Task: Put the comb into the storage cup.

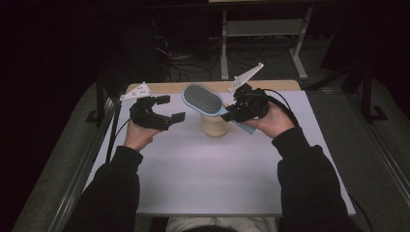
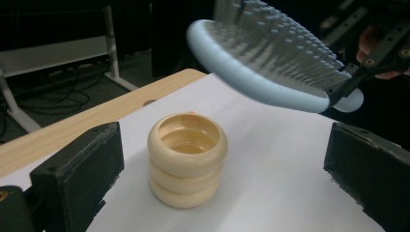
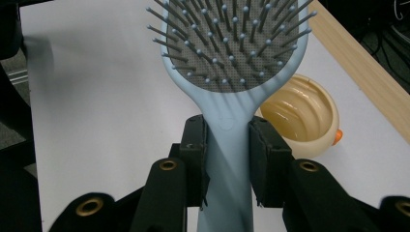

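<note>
The pale blue plastic paddle hairbrush (image 1: 205, 100) hangs in the air above the cream ribbed cup (image 1: 214, 125), bristles facing up, its handle clamped in the right claw (image 1: 235, 112). The right gripper view shows the grip best: both black pads press on the narrow neck of the hairbrush (image 3: 227, 121), just below the grey perforated cushion with its ball-tipped pins. That view also looks down into the cup (image 3: 302, 116), showing a glossy, stepped inside and a small orange bit at its outer wall.

The left gripper view gives the cup's (image 2: 187, 159) outside instead: three rounded rings stacked like a bellows, smooth and matte, standing upright on the white counter (image 2: 270, 159). The brush head (image 2: 270, 63) crosses above it at a tilt, its thick rounded rim plain to see.

From the high view, the left claw (image 1: 167, 108) is held off to the left of the cup, jaws spread wide and gripping nothing; in its own view the cup sits between the two black pads but farther off. A pale wooden strip (image 1: 164, 87) edges the counter's (image 1: 193, 174) far side.
</note>
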